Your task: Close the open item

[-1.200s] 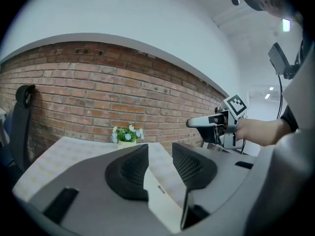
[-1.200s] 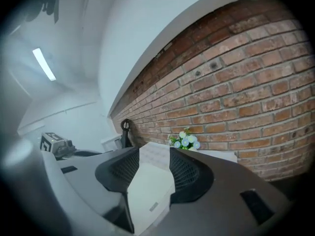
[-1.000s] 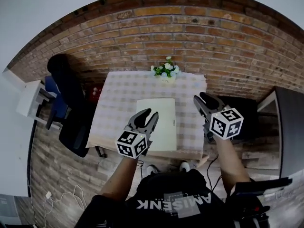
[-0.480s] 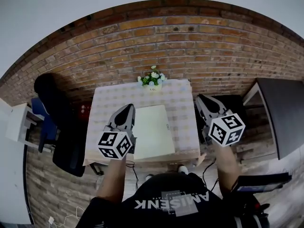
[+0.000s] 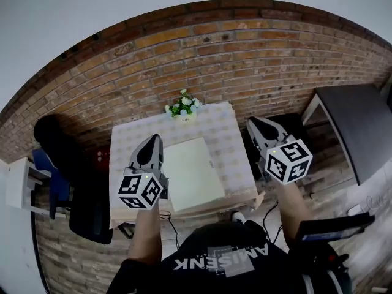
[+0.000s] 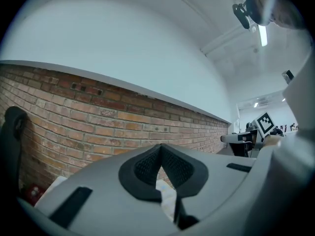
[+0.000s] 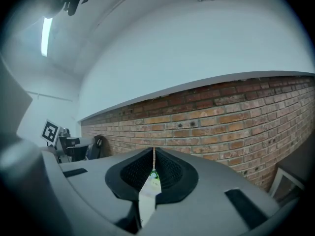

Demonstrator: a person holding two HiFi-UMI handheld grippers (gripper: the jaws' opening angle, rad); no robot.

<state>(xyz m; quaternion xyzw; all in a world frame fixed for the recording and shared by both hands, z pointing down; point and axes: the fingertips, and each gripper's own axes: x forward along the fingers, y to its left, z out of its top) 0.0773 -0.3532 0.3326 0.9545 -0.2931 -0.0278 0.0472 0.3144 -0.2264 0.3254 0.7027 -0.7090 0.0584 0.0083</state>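
A pale, flat rectangular item (image 5: 188,171) lies on the checked tablecloth of the small table (image 5: 228,135); it looks folded flat. My left gripper (image 5: 153,138) hangs above the table's left part, just left of the item, shut and holding nothing. My right gripper (image 5: 252,122) is beyond the table's right edge, its jaws closing the last bit with nothing between them. In the left gripper view the left gripper (image 6: 160,146) points at the brick wall. In the right gripper view the right gripper (image 7: 153,151) does the same, and only a sliver of table shows through its slit.
A pot of white flowers (image 5: 182,108) stands at the table's far edge against the brick wall (image 5: 245,54). A black chair (image 5: 67,164) is at the left, with a white cabinet (image 5: 15,188) beyond it. A dark desk (image 5: 358,127) is at the right.
Both grippers' jaws have closed. The left gripper has moved off the item's left edge to its left. The head view has shifted, so the table sits further left.
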